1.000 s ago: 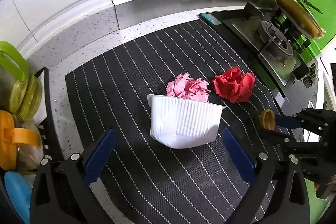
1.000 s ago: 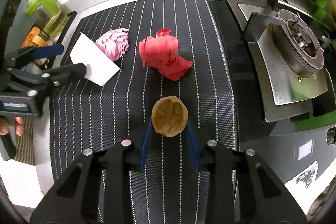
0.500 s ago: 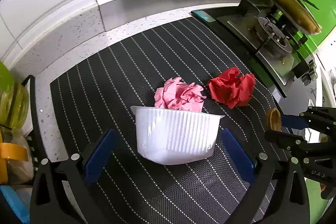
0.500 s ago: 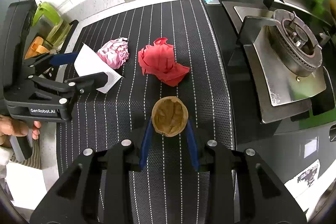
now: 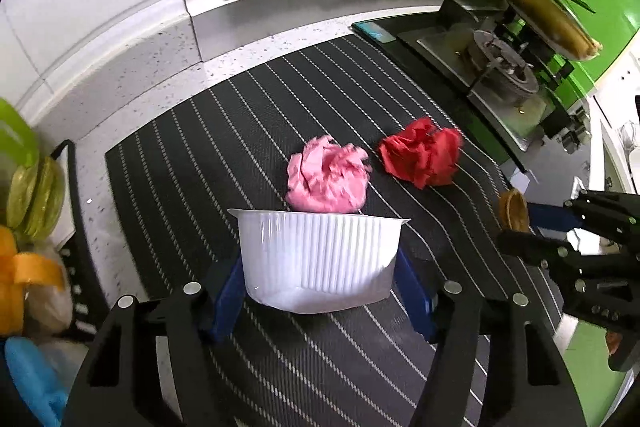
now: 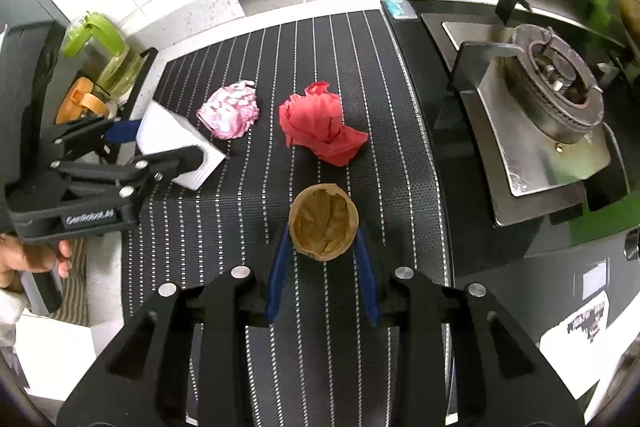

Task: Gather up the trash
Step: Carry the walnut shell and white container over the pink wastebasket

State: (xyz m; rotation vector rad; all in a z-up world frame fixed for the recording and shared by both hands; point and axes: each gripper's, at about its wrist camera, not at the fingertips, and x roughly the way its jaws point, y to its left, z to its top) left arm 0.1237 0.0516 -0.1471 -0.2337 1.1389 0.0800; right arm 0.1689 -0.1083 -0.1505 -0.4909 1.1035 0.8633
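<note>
White cup between left fingers

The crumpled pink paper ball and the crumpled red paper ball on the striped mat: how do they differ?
The crumpled pink paper ball is pale pink, rounder and more tightly wadded; the crumpled red paper ball is solid red, looser, with a flap sticking out. The pink one lies just behind the white ribbed plastic cup; the red one lies nearer the gas stove. Both rest untouched on the black striped mat.
</note>
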